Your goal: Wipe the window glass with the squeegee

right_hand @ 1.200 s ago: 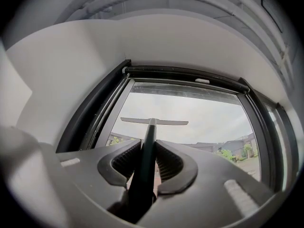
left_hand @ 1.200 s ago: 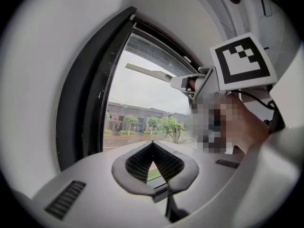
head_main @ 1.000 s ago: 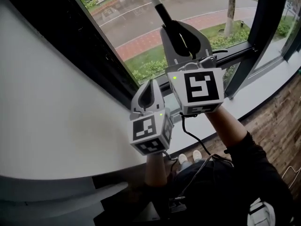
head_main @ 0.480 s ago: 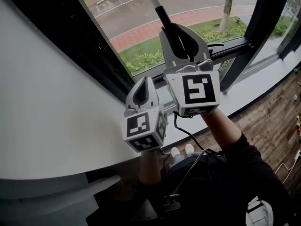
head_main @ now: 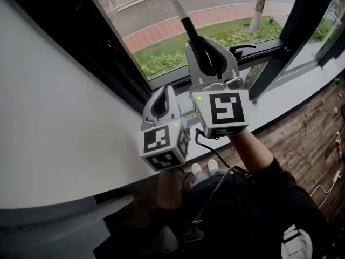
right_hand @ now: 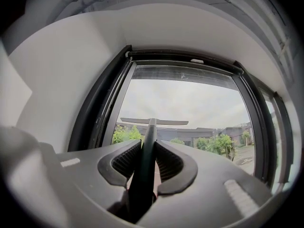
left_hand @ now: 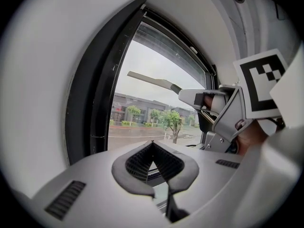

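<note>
At the window | my right gripper [right_hand: 147,158], fingers clamped on the handle, lifts the dark-handled, pale-bladed squeegee [right_hand: 153,122] toward the clear window glass [right_hand: 190,99] | left gripper [left_hand: 153,161]: fingers closed together, empty | no wiped track shows; most of the pane looks left to do.

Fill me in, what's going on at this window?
A person is working the window glass with a squeegee. The right tongs are shut on its dark handle, with the blade raised crosswise in front of the pane. Whether the blade touches the glass can't be told. The left tongs are shut on nothing, held just beside the right ones.
</note>
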Motion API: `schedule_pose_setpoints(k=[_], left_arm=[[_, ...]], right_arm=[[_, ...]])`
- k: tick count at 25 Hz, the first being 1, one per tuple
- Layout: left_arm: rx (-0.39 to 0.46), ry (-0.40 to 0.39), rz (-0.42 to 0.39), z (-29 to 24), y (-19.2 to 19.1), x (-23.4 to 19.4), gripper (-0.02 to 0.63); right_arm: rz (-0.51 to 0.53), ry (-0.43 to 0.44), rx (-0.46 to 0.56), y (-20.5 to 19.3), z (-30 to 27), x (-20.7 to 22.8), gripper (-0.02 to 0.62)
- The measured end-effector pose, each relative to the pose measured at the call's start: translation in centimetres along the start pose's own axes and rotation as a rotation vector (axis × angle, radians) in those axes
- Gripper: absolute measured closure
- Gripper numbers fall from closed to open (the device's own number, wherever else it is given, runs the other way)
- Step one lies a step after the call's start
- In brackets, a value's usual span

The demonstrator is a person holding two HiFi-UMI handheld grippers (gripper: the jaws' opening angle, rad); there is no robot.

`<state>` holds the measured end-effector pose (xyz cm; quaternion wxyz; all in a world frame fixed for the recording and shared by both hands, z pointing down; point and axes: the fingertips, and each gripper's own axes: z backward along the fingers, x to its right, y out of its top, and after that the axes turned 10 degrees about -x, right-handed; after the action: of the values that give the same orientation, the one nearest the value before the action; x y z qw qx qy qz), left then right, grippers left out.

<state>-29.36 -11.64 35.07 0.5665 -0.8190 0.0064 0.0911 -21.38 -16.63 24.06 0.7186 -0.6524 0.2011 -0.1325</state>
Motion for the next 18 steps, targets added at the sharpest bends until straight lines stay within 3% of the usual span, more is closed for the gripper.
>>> schedule_pose_setpoints(k=[18], left_arm=[[-0.066, 0.010, 0.001, -0.8, -3.2, 0.2, 0.606]], right_arm=[[-0.019, 0.027, -0.125, -5.6, 1.2, -0.7, 0.500]])
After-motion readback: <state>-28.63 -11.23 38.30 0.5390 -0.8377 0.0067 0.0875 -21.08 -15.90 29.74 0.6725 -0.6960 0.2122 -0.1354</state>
